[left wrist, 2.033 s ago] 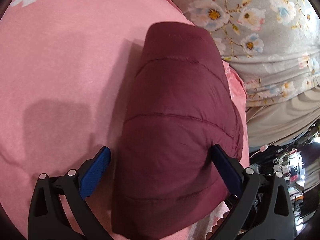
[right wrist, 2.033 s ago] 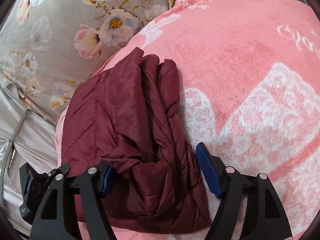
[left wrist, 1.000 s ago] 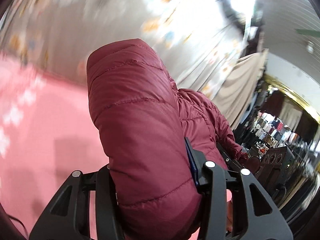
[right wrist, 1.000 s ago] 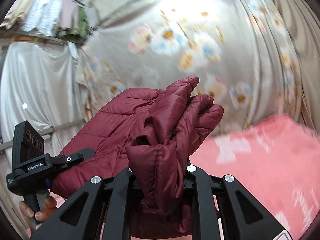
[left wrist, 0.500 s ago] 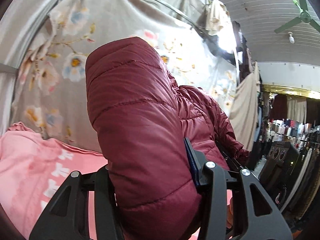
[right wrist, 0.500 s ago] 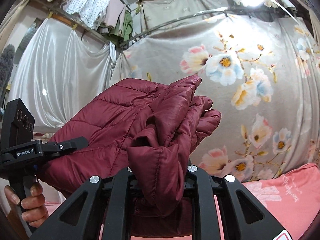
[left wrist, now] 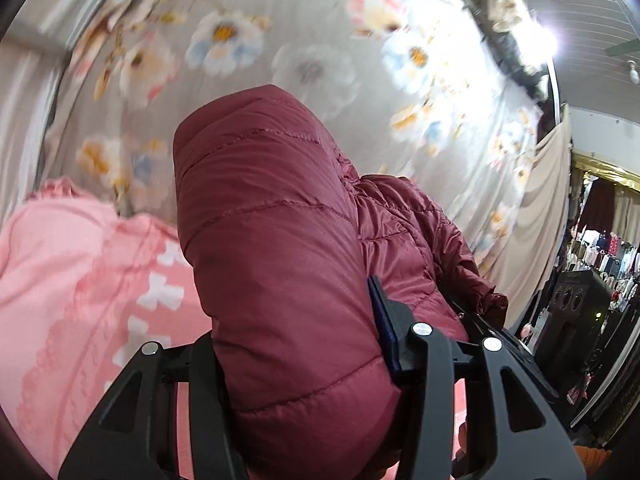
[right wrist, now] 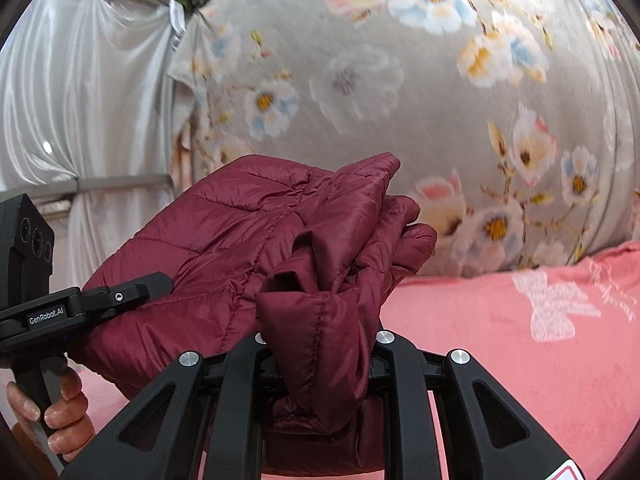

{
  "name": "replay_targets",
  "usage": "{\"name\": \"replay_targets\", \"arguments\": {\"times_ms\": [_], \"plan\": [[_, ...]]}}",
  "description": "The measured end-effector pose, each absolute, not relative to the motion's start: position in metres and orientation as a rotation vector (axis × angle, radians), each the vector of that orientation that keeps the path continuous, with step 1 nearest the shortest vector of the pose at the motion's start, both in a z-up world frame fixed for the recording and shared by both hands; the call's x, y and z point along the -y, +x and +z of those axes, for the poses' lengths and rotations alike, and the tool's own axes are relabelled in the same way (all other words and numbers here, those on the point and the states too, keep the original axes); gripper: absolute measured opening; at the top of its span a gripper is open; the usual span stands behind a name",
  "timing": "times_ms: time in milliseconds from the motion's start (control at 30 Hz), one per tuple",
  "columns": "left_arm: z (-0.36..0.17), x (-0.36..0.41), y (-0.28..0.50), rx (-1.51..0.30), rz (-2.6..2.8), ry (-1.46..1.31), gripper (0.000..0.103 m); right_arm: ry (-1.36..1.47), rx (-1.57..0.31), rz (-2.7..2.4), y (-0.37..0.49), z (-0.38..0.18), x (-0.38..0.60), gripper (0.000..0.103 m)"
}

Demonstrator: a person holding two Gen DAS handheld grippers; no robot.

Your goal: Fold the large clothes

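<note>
A folded maroon quilted jacket [left wrist: 280,264] is held up in the air between both grippers. My left gripper [left wrist: 296,360] is shut on one end of the bundle; the jacket hides its left finger. My right gripper [right wrist: 320,344] is shut on the other end of the jacket [right wrist: 280,248], where folds and a sleeve bunch up. The left gripper also shows in the right wrist view [right wrist: 120,296], its fingers clamped on the jacket's left side, with a hand on its handle.
A pink blanket with white patterns [left wrist: 72,288] [right wrist: 520,340] covers the surface below. A grey floral curtain [right wrist: 400,80] hangs behind it. White drapes [right wrist: 80,100] hang at the left. A shop area with clothes and speakers [left wrist: 592,300] lies at the right.
Both grippers closed on the jacket and lifted it off the pink blanket. Since half a second ago both views have tilted downward, showing more blanket.
</note>
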State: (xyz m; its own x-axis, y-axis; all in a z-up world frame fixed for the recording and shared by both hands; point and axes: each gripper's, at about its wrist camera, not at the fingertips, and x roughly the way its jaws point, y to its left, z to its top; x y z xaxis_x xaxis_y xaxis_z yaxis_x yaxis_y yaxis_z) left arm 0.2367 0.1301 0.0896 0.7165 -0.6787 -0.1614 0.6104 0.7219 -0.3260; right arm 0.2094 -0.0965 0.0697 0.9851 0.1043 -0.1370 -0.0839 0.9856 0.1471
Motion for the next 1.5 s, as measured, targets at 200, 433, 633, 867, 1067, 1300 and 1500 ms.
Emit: {"name": "replay_targets", "arguments": {"times_ms": [200,433,633,867,1067,1300,1500], "plan": [[0.042,-0.115,0.281,-0.36,-0.716,-0.256,0.045,0.168,-0.218,0.037,0.239,0.024,0.102,0.016],[-0.003,-0.102,0.309,-0.428,-0.708,-0.259,0.045,0.16,-0.312,0.009,0.269,-0.018,0.108,0.016],[-0.04,-0.093,0.335,-0.511,-0.683,-0.247,0.045,0.174,-0.406,-0.017,0.29,-0.054,0.112,0.016],[-0.07,-0.09,0.345,-0.556,-0.657,-0.231,0.045,0.19,-0.501,-0.008,0.305,-0.067,0.115,0.018],[-0.074,-0.09,0.35,-0.584,-0.636,-0.23,0.047,0.204,-0.587,-0.013,0.317,-0.076,0.116,0.02],[-0.079,-0.085,0.351,-0.615,-0.609,-0.204,0.05,0.194,-0.649,-0.053,0.325,-0.081,0.115,0.027],[-0.091,-0.09,0.362,-0.705,-0.528,-0.232,0.078,0.29,-0.717,-0.041,0.322,-0.084,0.137,0.053]]}}
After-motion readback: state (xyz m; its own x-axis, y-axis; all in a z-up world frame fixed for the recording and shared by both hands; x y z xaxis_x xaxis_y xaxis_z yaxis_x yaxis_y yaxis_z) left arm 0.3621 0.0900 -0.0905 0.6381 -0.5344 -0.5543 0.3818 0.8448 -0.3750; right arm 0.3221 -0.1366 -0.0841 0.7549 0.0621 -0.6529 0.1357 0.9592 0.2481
